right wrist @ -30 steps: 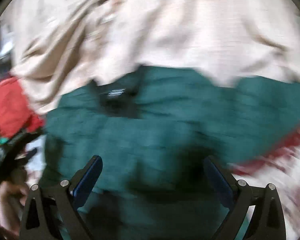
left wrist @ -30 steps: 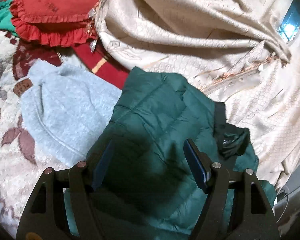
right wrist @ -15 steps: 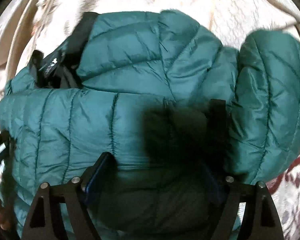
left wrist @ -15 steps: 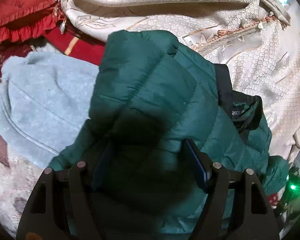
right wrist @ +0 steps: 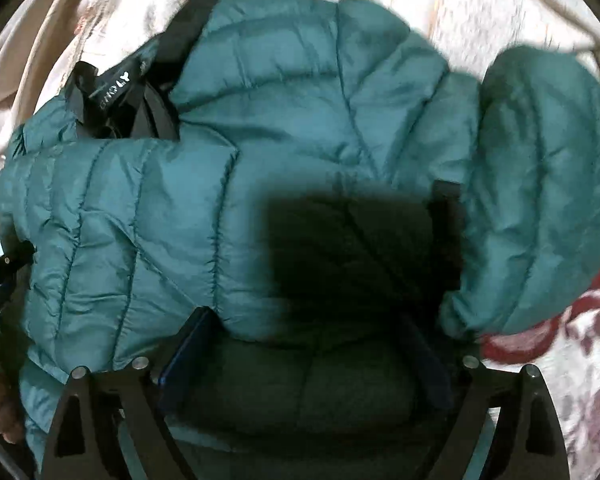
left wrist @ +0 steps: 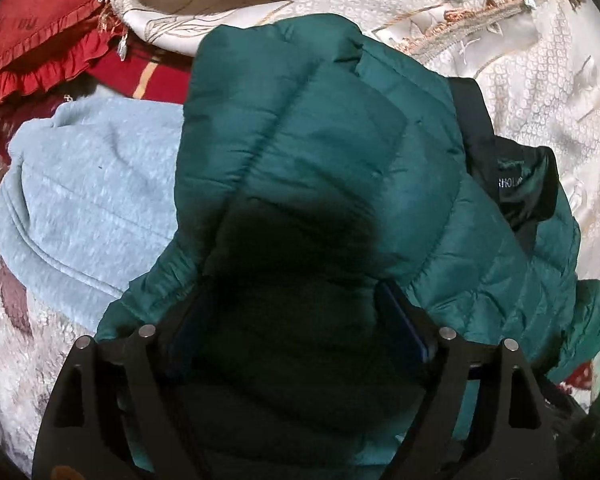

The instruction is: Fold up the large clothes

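Observation:
A teal quilted puffer jacket lies bunched on the bed, with its black collar lining and label at the right. My left gripper is open, pressed down into the jacket, with padding bulging between the fingers. In the right wrist view the same jacket fills the frame, one sleeve folded over at the right, the collar at upper left. My right gripper is open and low over the jacket, fabric between its fingers.
A light blue fleece garment lies left of the jacket. A red ruffled cushion sits at the far left. A cream patterned bedspread is heaped behind. The floral blanket shows at the right. A hand shows at lower left.
Both grippers have come down and closer onto the jacket, which now fills both views. The jacket has been folded in on itself, a sleeve laid over at the right.

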Demonstrator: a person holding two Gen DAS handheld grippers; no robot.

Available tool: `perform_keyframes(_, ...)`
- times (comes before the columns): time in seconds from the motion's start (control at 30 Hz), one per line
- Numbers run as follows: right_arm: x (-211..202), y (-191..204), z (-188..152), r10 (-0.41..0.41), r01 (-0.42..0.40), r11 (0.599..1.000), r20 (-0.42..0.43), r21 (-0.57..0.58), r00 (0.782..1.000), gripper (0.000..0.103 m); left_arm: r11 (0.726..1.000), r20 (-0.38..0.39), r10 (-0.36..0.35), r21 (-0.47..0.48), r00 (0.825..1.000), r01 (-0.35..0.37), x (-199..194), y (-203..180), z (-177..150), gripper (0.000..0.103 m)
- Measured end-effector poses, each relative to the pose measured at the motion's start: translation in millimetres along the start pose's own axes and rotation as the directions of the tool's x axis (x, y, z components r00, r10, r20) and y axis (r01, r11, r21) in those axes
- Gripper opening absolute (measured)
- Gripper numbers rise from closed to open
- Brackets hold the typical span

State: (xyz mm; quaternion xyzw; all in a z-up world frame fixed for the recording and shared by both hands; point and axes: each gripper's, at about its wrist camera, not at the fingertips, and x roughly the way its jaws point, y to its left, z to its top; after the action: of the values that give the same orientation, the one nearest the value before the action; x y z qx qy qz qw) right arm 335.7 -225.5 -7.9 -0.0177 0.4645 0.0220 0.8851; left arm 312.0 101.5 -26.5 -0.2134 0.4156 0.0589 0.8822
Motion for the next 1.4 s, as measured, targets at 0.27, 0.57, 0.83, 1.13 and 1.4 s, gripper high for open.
perform_keyframes(0.27,6.2,-2.0,-2.4,0.027,-0.030,0.999,-0.057,-0.044,0.998,0.091,0.999,-0.021,-0.009,-0.053,1.000,0.008,-16.7,7.8,2.7,0.083)
perform_keyframes(0.57,-111.8,-73.7,4.8,-0.094,0.030,0.984,0.373,0.175,0.923,0.091,0.997,0.004,-0.042,-0.072,0.999,0.042,-38.9,9.5,10.6,0.083)
perform_keyframes(0.83,-141.9,-311.8,4.3,-0.337,0.190,0.887,0.311,0.421,0.889,0.091,0.994,0.013,-0.097,-0.057,0.995,0.097,-54.6,-14.4,7.7,0.083)
perform_keyframes(1.13,-92.0,-444.4,31.1,-0.260,0.166,0.889,0.173,0.427,0.950,0.086,0.997,0.027,-0.065,0.046,0.998,0.063,-47.8,-44.0,0.3,0.083)
perform_keyframes(1.4,-78.7,-430.4,27.9,-0.148,0.094,0.951,0.167,0.296,0.975,0.018,0.997,-0.012,-0.055,0.057,0.998,0.056,-34.8,-54.2,-4.1,0.083)
